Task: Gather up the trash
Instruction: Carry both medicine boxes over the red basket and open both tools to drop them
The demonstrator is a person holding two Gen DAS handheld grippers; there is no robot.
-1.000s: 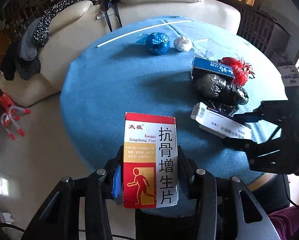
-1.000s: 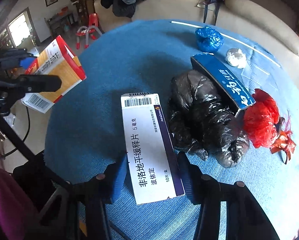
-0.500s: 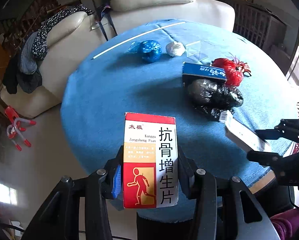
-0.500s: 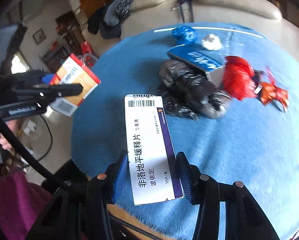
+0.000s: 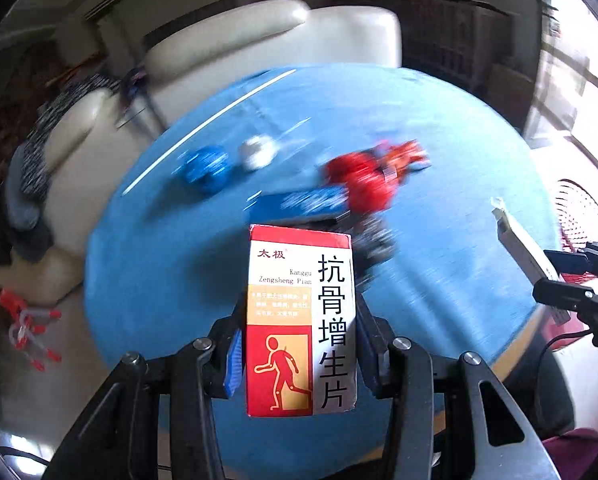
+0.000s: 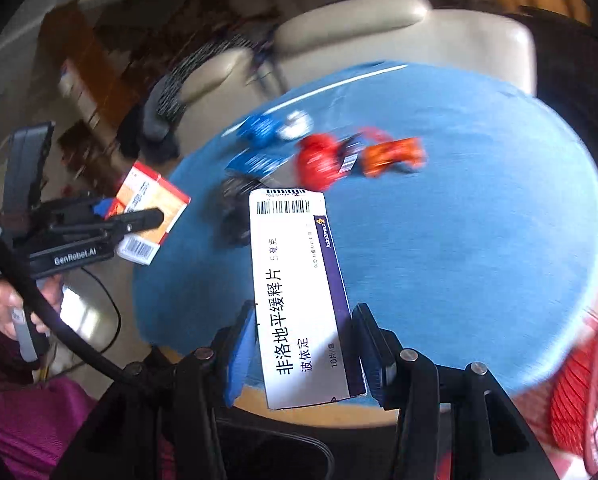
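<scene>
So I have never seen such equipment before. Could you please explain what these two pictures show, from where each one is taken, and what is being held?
No robot here: a person holds a two-finger gripper in each hand, each with a fisheye camera looking along its fingers. The left camera shows the left gripper shut on a red and white medicine box. The right camera shows the right gripper shut on a long white and purple medicine box; the person's hand shows at its left edge. Both are held above a round table with a blue cloth. On it lie, blurred, a blue crumpled bag, a white wad, a red bag, a dark blue box and a black bag.
</scene>
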